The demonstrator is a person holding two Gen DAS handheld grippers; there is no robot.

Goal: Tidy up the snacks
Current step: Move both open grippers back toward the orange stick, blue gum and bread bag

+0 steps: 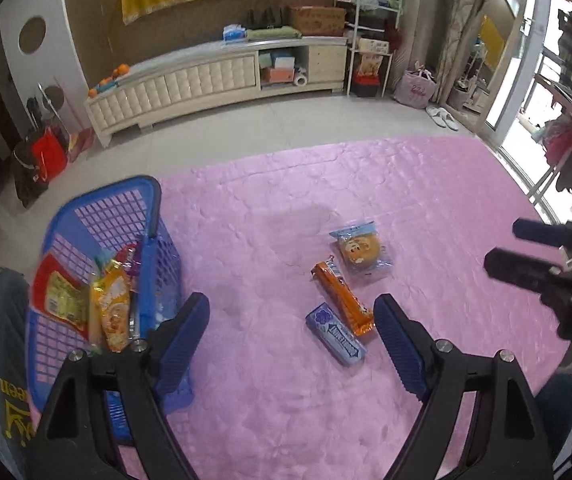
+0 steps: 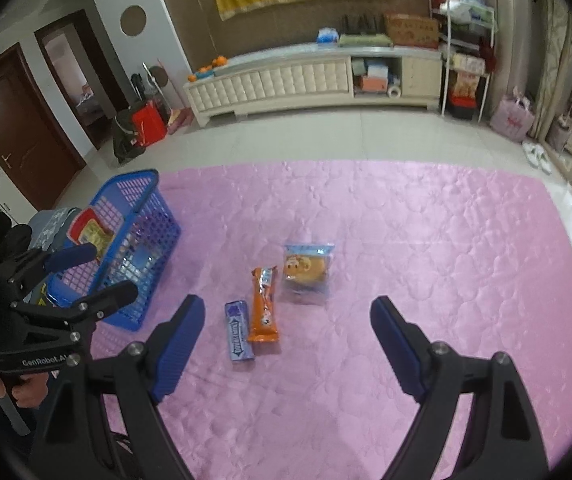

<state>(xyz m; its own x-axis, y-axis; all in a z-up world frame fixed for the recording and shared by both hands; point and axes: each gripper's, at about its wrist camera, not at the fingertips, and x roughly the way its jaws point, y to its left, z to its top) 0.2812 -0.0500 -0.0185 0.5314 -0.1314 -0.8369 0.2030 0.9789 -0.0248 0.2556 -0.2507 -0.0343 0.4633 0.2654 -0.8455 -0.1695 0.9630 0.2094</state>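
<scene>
Three snacks lie on the pink mat: a clear-wrapped round cake, an orange bar and a blue-purple gum pack. A blue basket at the left holds several snack packets, among them a red one and a yellow one. My left gripper is open and empty, its left finger over the basket's edge. My right gripper is open and empty, above the mat in front of the three snacks.
The mat lies on a tiled floor. A long white cabinet stands along the back wall, with a shelf rack beside it. Bags stand at the left. A glass door is at the right.
</scene>
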